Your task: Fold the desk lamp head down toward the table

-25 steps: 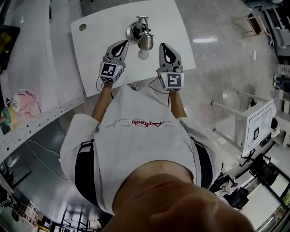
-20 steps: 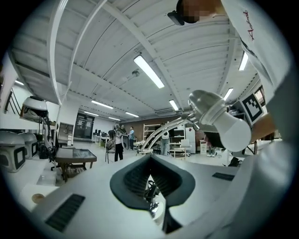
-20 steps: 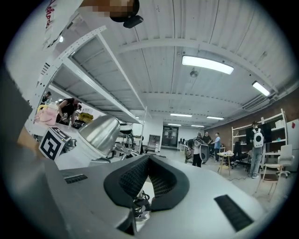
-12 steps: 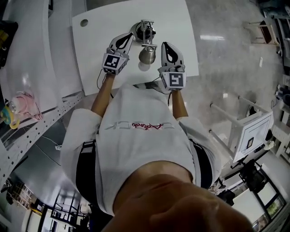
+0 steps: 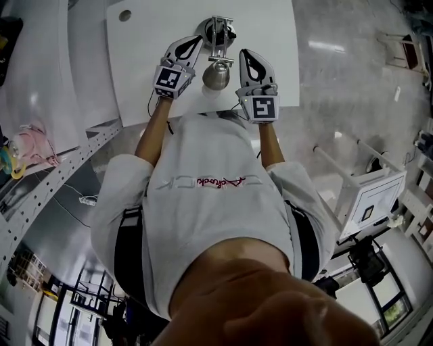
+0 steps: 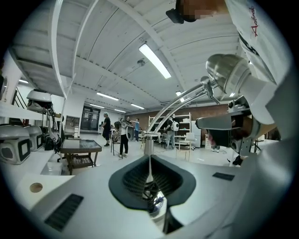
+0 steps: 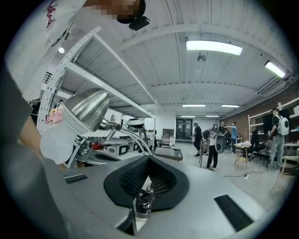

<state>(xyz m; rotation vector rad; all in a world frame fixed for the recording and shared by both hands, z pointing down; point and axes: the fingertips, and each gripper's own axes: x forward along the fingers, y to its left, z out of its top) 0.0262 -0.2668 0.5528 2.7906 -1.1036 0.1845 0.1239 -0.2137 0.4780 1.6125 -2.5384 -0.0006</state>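
A metal desk lamp stands on the white table (image 5: 142, 74) at the top of the head view. Its silver head (image 5: 216, 76) hangs from a jointed arm (image 5: 220, 37) over a round base (image 5: 205, 28). My left gripper (image 5: 195, 40) is shut and empty, just left of the arm. On the other side of the head my right gripper (image 5: 244, 55) is also shut and empty. Neither touches the lamp. The left gripper view shows the lamp head (image 6: 229, 72) at upper right. In the right gripper view the lamp head (image 7: 86, 109) and its white bulb (image 7: 58, 137) are at left.
The table has a cable hole (image 5: 125, 14) at its far left. A perforated shelf rail (image 5: 47, 189) with a pink object (image 5: 34, 145) runs along the left. A white stand (image 5: 369, 203) is on the floor at right. Several people (image 7: 212, 142) stand far off.
Both grippers have moved forward over the table and now flank the lamp head and arm. Both stay shut.
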